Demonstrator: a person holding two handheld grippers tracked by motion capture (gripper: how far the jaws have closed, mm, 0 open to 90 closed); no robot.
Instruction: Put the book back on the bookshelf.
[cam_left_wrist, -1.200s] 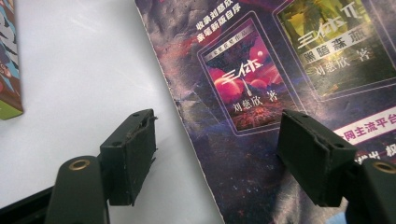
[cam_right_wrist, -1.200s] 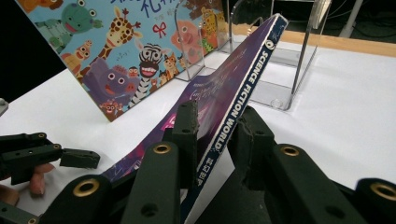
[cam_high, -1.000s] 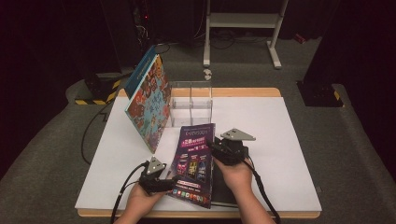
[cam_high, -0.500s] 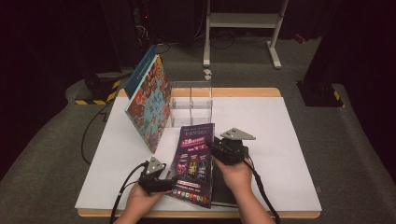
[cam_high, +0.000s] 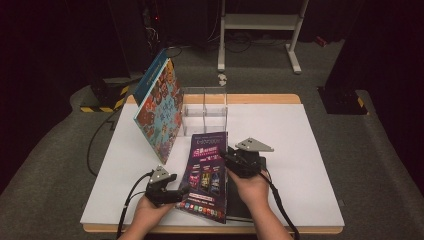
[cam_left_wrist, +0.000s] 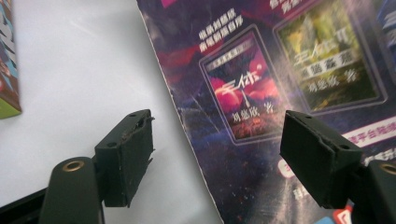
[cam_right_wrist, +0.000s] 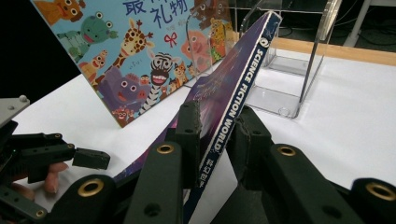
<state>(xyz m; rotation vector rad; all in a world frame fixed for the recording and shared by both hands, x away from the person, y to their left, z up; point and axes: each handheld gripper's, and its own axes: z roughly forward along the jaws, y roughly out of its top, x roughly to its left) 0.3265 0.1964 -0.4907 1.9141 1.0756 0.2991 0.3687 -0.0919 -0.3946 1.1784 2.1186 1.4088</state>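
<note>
A purple magazine (cam_high: 207, 172) with "SCIENCE FICTION WORLD" on its spine (cam_right_wrist: 233, 102) lies at the table's front middle, its right edge raised. My right gripper (cam_high: 231, 161) is shut on that spine, one jaw on each side (cam_right_wrist: 217, 121). My left gripper (cam_high: 181, 191) stands open at the magazine's lower left edge. In the left gripper view (cam_left_wrist: 217, 144) one jaw is over the white table and the other over the cover (cam_left_wrist: 261, 93). The left gripper (cam_right_wrist: 91, 158) is also in the right gripper view, low on the left.
A colourful children's picture book (cam_high: 160, 112) (cam_right_wrist: 140, 51) leans against a clear acrylic divider rack (cam_high: 205, 107) (cam_right_wrist: 299, 60) at the back. A dark flat object (cam_high: 241, 202) lies under the magazine's right side. White table (cam_high: 290, 130) stretches to the right; stand legs (cam_high: 260, 22) rise beyond.
</note>
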